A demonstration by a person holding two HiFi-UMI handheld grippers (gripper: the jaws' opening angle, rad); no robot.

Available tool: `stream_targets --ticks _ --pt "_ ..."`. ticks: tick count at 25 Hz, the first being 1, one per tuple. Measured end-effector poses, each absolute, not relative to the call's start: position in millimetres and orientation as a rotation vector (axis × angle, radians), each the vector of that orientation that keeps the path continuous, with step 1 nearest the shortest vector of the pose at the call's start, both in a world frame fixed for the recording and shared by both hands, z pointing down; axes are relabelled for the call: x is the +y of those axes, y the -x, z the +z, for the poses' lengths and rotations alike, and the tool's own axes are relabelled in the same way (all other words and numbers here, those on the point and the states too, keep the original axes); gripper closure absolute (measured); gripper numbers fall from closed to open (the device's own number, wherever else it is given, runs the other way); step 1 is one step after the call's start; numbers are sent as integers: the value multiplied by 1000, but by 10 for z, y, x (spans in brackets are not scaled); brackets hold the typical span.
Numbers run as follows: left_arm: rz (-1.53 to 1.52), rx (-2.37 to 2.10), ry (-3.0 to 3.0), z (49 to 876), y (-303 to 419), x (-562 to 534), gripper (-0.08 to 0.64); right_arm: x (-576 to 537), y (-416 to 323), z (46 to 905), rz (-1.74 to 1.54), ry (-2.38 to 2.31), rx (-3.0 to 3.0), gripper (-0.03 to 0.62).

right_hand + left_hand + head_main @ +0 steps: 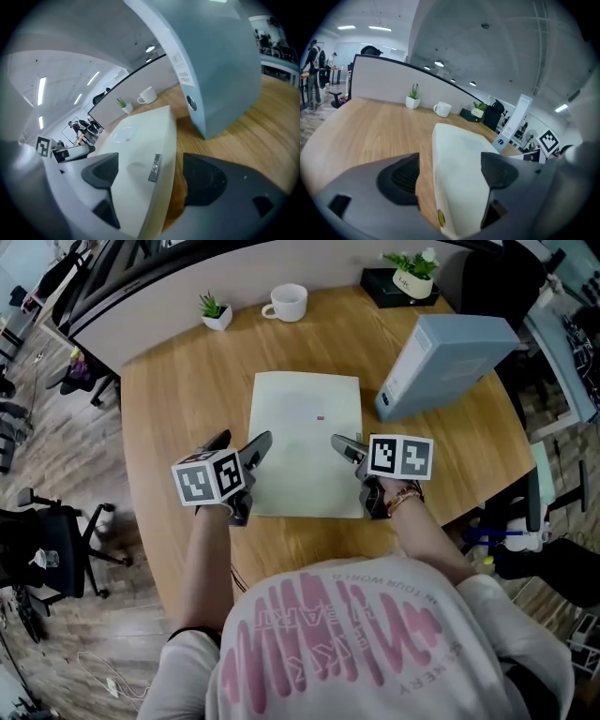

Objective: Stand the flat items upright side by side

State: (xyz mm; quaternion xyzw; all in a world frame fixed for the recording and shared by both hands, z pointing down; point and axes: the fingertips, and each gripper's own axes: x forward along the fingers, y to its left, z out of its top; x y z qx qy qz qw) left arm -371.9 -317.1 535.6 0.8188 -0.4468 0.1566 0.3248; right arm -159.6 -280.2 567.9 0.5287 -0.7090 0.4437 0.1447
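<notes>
pale folder lying flat, long axis running away | left tool gaping wide, straddling its near-left corner, not pinching | right tool gaping likewise, straddling near-right corner

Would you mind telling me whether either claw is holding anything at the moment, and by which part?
Nothing is held. Both the left claw and right claw stand open, straddling the flat folder's near corners.

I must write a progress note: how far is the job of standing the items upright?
Done: the blue binder already stands upright. In hand: the left gripper and right gripper, both open, straddle the near corners of the pale folder, which lies flat. Left: grip it, raise it and stand it beside the binder.
</notes>
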Motion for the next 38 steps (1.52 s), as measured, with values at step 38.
stream_targets --ticks 38 --pt "689 -980 -1922 5650 3336 -2080 192 -1900 1741 5779 1309 -1165 -2139 178"
